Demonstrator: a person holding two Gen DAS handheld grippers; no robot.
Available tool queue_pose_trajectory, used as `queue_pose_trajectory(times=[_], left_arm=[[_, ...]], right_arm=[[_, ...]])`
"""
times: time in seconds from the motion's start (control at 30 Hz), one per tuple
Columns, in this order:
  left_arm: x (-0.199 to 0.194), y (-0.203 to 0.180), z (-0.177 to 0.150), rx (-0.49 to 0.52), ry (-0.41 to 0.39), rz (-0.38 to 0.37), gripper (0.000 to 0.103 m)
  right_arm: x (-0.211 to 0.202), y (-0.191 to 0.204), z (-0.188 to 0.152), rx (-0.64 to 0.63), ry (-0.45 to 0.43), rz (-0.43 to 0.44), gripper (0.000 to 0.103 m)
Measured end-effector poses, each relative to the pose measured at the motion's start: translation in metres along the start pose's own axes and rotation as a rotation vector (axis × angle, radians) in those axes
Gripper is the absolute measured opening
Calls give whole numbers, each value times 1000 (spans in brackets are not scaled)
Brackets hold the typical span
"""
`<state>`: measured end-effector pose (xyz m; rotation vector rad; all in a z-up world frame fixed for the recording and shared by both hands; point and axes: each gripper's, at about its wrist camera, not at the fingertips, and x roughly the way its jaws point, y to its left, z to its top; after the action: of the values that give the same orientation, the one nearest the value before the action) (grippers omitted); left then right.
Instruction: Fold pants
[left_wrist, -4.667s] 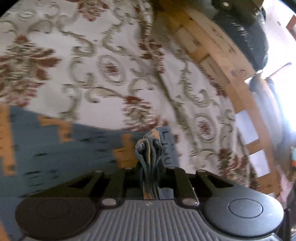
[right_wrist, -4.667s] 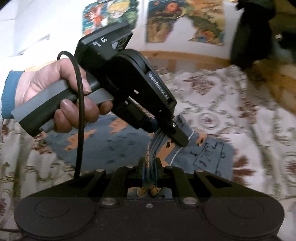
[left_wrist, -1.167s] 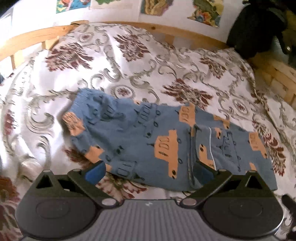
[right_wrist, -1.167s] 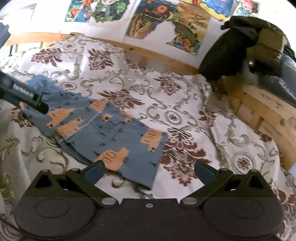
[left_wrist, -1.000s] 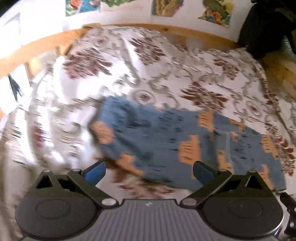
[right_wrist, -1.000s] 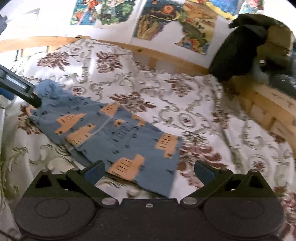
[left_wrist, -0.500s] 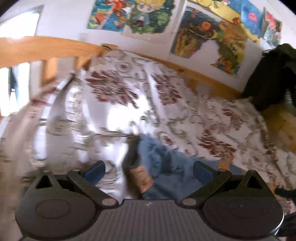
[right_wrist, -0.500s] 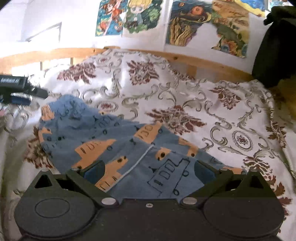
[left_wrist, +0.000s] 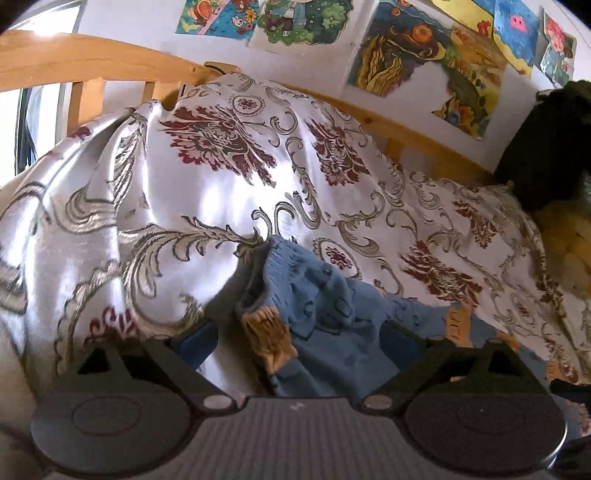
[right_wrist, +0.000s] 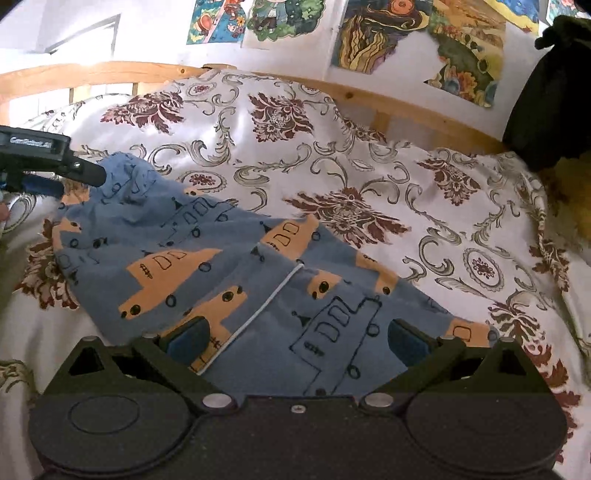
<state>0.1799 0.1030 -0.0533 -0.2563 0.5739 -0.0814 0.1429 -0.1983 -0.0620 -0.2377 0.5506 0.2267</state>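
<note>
Blue pants (right_wrist: 221, 258) with orange vehicle prints lie flat across the patterned bedspread (right_wrist: 369, 166), folded lengthwise, with a white piping line near the middle. My right gripper (right_wrist: 297, 341) hovers open just above their right part, nothing between its fingers. My left gripper (left_wrist: 297, 343) is open and low at the pants' gathered left end (left_wrist: 295, 280), which sits between its fingers without being pinched. In the right wrist view the left gripper (right_wrist: 74, 179) shows at the far left edge, its tip at that same end.
A wooden bed rail (left_wrist: 74, 62) runs along the back and left, with posters (left_wrist: 406, 55) on the wall behind. A dark bundle (right_wrist: 546, 92) and something yellow (left_wrist: 569, 240) sit at the right. Bedspread (left_wrist: 207, 192) rises in folds at the left.
Both grippers, shut on pant fabric earlier, are now open. The left one swung left and dropped close to the pants' left end. The right one moved nearer over the right part.
</note>
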Motion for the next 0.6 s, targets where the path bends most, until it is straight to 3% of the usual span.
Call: queue_pose_trajectory(times=[0.13, 0.23, 0.37, 0.43, 0.5, 0.6], left_arm=[[14, -2, 7, 25, 4, -5, 101], [16, 3, 11, -19, 0, -23, 99], [13, 12, 15, -76, 1, -8, 79], [12, 17, 15, -94, 2, 10, 59], [13, 20, 15, -101, 12, 24, 47], [16, 21, 14, -96, 30, 25, 42]], right_arm=[[3, 0, -3, 18, 3, -2, 102], [3, 0, -4, 16, 1, -2, 102], [3, 0, -4, 22, 4, 1, 102], [1, 0, -4, 22, 3, -1, 102], [-2, 2, -3, 11, -13, -19, 102], [-3, 5, -4, -16, -19, -23, 102]])
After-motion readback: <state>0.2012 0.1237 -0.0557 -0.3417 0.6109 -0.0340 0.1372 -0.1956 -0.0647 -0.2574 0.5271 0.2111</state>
